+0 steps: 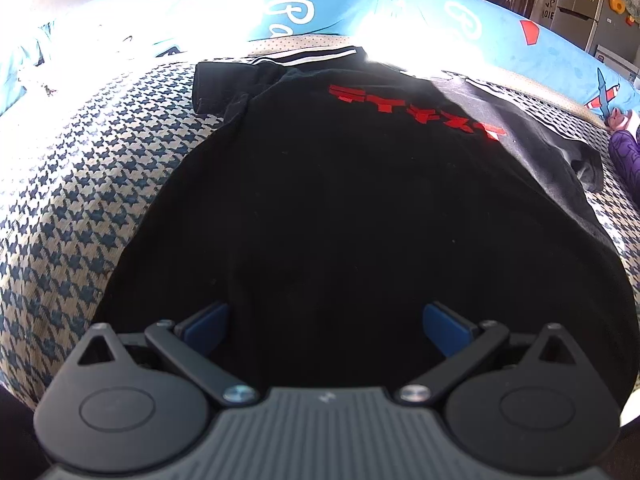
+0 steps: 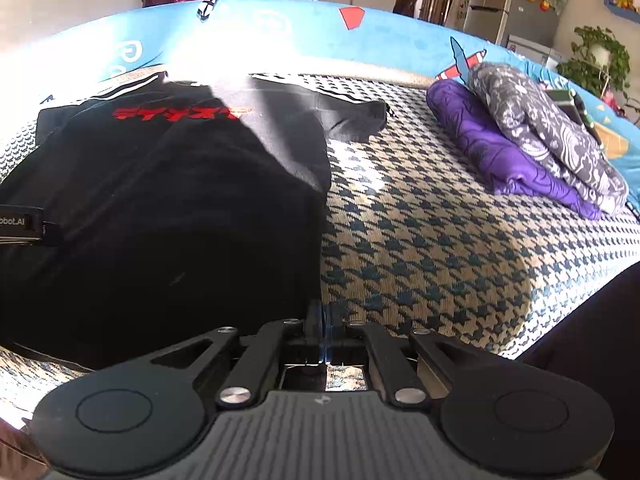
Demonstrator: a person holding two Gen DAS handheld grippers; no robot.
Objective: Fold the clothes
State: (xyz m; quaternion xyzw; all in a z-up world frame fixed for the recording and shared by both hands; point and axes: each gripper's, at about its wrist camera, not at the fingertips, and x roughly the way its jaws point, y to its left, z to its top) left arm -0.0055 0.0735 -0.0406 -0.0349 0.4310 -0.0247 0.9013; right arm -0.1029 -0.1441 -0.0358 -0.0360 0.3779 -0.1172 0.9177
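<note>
A black T-shirt (image 1: 320, 200) with red lettering (image 1: 416, 106) lies flat on the houndstooth bed cover, collar at the far end. My left gripper (image 1: 326, 326) hovers open over the shirt's near part, its blue pads (image 1: 208, 326) wide apart with only cloth below them. In the right wrist view the same T-shirt (image 2: 160, 220) fills the left half. My right gripper (image 2: 323, 320) is shut at the shirt's right edge near the hem, and the cloth's edge runs straight into its fingers. A part of the left gripper (image 2: 24, 224) shows at the left border.
The houndstooth cover (image 2: 440, 240) stretches bare to the right of the shirt. Folded purple bedding (image 2: 508, 152) and a grey patterned bundle (image 2: 544, 128) lie at the far right. A blue printed sheet (image 1: 208, 12) borders the far side. A fridge (image 2: 516, 12) stands beyond.
</note>
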